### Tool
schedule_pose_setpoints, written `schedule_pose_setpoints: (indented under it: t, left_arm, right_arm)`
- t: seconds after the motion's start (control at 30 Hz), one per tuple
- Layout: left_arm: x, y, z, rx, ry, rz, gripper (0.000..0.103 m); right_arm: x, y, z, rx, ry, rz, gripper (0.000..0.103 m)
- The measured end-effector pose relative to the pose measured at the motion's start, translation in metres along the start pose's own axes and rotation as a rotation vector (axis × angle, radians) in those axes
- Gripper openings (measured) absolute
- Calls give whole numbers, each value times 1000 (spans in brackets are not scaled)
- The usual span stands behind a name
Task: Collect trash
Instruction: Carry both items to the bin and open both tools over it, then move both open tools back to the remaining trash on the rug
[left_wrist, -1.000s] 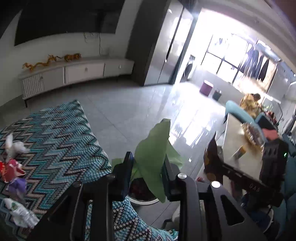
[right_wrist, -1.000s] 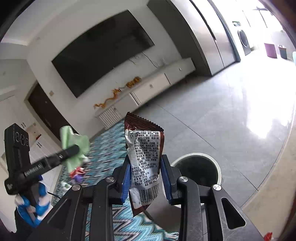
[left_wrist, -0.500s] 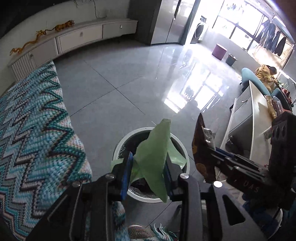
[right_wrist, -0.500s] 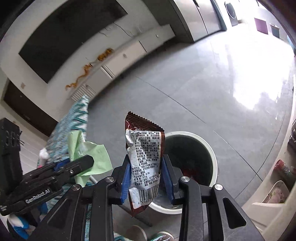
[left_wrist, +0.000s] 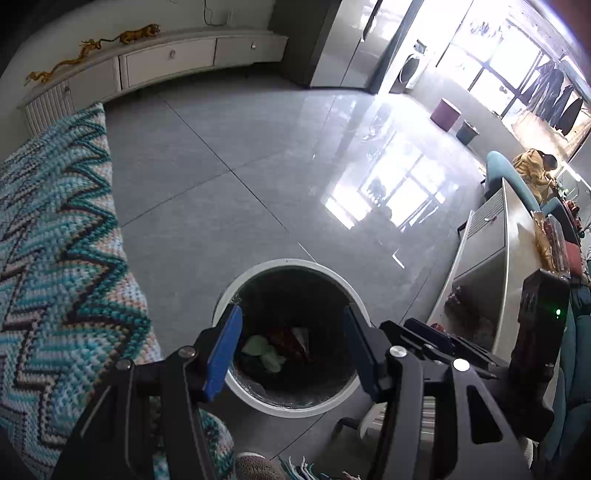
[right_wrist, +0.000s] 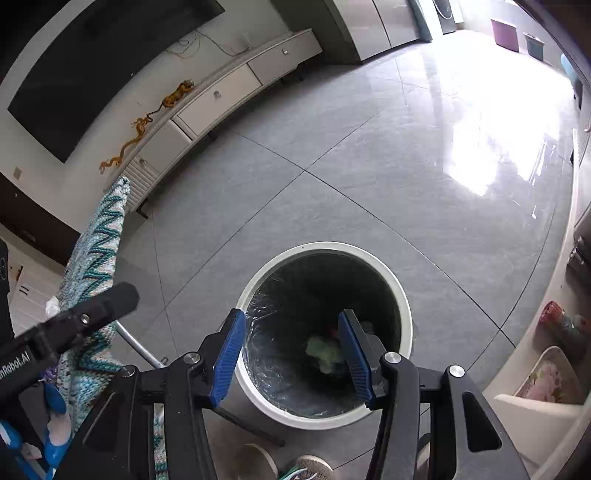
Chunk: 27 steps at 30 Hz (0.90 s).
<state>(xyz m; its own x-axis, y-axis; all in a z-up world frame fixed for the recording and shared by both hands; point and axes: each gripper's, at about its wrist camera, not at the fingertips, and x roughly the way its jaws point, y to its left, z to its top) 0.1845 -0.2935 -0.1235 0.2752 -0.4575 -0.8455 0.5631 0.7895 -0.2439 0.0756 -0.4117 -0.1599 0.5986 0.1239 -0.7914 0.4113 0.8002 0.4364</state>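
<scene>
We hold two tools over one white-rimmed trash bin (left_wrist: 291, 408): the left tool (left_wrist: 291, 343) and right tool (right_wrist: 290, 349), jaws opening, nothing between them. Inside lie one green paper scrap (left_wrist: 264, 352) and one brown snack wrapper (left_wrist: 290, 341).

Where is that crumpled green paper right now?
The crumpled green paper lies at the bottom of the round white-rimmed bin on the grey floor, beside a reddish-brown wrapper, seen between the left tongs.
</scene>
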Motion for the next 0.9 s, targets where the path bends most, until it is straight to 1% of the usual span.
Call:
schedule_pose_setpoints:
  t: [0.2,0.3,0.4,0.63,0.7,0.77,0.9]
  left_arm:
    - [-48,-4,-5,8,-97,23,55]
    - [-77,-4,-12,7,-150,39,56]
    - [-105,-12,-18,21,-213,75,56]
    - [-193,-12,-39,22,-376,141,57]
    - [-217,-8,-45,10,-415,154,61]
    - [-243,-5,-53,-3,-461,175,64]
    - [-296,6,-73,-31,-549,212,64]
  right_arm:
    - [-40,13,-7,-14,-69,27,51]
    - [-69,26,-12,-36,-121,47,52]
    - [-102,39,-18,-55,-182,68,53]
    - [-166,65,-34,-110,-288,110,54]
    - [-179,72,-39,-125,-311,120,55]
    - [-197,79,-45,-144,-337,135,56]
    - [-232,94,-61,-186,-395,158,57]
